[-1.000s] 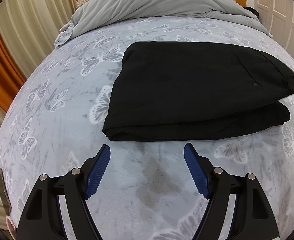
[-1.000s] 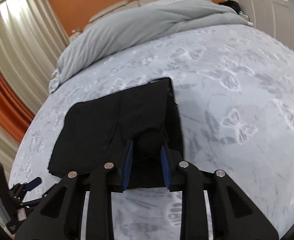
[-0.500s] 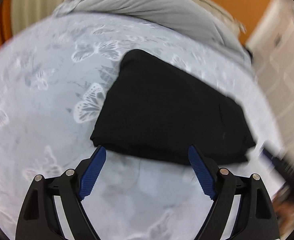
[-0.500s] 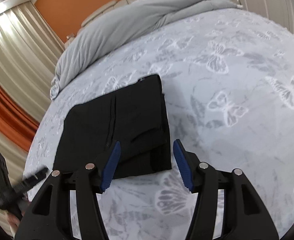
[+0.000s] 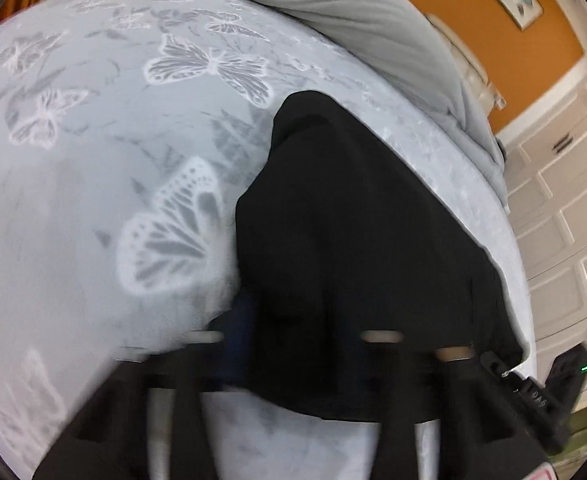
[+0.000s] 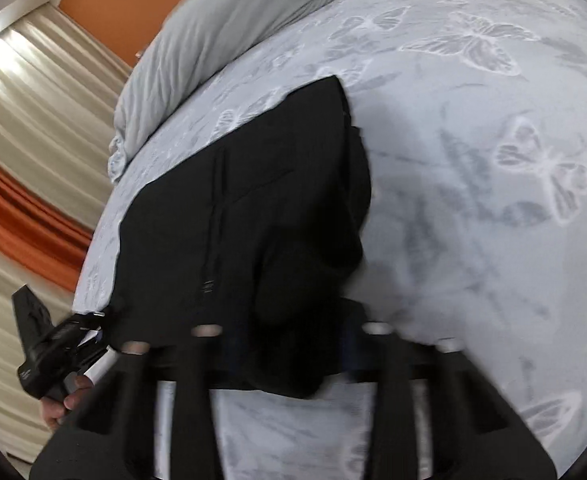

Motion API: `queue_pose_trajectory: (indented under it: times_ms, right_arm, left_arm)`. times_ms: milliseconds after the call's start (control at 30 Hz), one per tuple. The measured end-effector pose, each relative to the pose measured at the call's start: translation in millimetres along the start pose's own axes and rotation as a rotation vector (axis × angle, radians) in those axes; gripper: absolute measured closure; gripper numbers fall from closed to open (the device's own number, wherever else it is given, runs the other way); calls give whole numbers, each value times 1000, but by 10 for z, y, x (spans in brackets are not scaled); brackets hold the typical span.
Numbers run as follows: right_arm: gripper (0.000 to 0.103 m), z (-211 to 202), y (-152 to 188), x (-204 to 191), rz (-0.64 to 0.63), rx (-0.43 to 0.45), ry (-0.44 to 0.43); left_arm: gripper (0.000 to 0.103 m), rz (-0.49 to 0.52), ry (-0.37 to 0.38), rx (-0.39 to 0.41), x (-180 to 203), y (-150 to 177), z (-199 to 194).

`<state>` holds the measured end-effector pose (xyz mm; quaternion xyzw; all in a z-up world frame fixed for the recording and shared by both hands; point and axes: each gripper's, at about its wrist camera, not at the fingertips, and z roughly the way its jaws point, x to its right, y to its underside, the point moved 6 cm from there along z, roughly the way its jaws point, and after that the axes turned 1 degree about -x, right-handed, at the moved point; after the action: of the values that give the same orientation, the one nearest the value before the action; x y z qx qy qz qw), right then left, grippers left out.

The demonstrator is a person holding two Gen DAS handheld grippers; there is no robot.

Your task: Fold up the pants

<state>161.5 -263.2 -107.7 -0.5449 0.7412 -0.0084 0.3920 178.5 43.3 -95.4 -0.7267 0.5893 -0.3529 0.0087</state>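
Half a second ago both grippers hung open in front of the folded pants, a little away from the near edge; now both have pushed forward, and the black cloth lies over and between their fingers.

In the left wrist view, the picture is blurred by motion. The left gripper (image 5: 293,344) sits at the near left end of the pants (image 5: 365,240), and the fabric covers its fingers, so I cannot tell if it is clenched on the cloth or only pushed around it. The pants lie as a flat dark bundle on the butterfly bedspread (image 5: 93,200), and the grey duvet (image 5: 333,8) is heaped well behind them. At the right border the other tool is just visible at the far end of the bundle.

In the right wrist view, the right gripper (image 6: 289,344) is at the near right end of the pants (image 6: 245,208). A lump of cloth bulges between its arms, but the pads are hidden, so here too I cannot say whether it grasps or is released. The left gripper (image 6: 77,336), with the person's fingers behind it, touches the other end.

To my judgement the task is far along: the pants are already folded to a compact rectangle with several layers. What is left seems one last fold, or only a tidying of the edges.
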Motion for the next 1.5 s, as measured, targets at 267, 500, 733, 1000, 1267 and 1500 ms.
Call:
queue_pose_trajectory:
  times_ms: [267, 500, 733, 1000, 1267, 1500]
  right_arm:
    - [70, -469, 493, 193, 25, -89, 59]
    - [38, -462, 502, 397, 152, -96, -54]
    - [70, -303, 401, 192, 85, -78, -27]
    - [57, -232, 417, 199, 48, -110, 7]
    - [86, -910, -88, -604, -167, 182, -53]
    - [46, -393, 248, 453, 141, -9, 164]
  left_arm:
    - [91, 11, 27, -78, 143, 395, -506]
    - [40, -2, -61, -51, 85, 406, -459]
    - [47, -103, -73, -84, -106, 414, -241]
    - [71, -64, -65, -106, -25, 492, -200]
    - [97, 96, 115, 148, 569, 39, -877]
    - [75, -30, -189, -24, -170, 230, -423]
